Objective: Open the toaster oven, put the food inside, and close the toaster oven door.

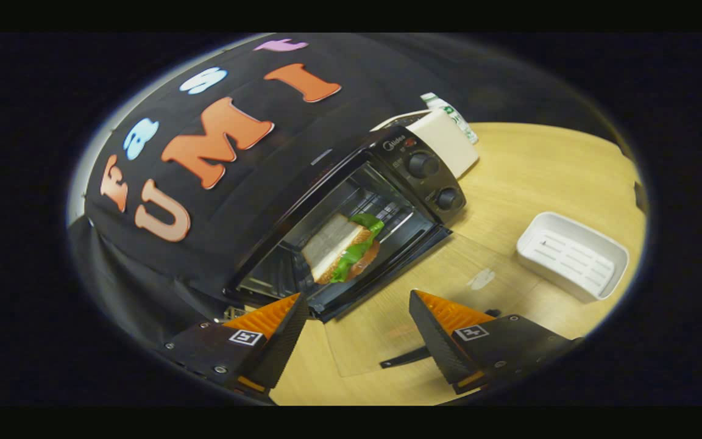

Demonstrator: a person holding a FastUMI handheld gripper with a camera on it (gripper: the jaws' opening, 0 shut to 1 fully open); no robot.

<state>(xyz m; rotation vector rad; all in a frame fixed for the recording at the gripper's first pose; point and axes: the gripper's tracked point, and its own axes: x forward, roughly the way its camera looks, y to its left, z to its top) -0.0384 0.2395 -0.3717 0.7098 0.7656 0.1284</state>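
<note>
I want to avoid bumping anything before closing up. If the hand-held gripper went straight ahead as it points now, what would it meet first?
Probably the open glass door lying flat ahead of the open, empty hand-held gripper, then the toaster oven cavity holding the sandwich. Height above the door is unclear.

looks like a staged demo booth rather than a real kitchen - black cloth wall [253, 183] draped right behind a light wood tabletop [540, 177]. the kitchen bits are just props set out on it: a small black toaster oven [387, 183] with its glass door folded down, a sandwich [343, 247] on the rack inside, and an empty white tray [572, 256] off to the side.
</note>
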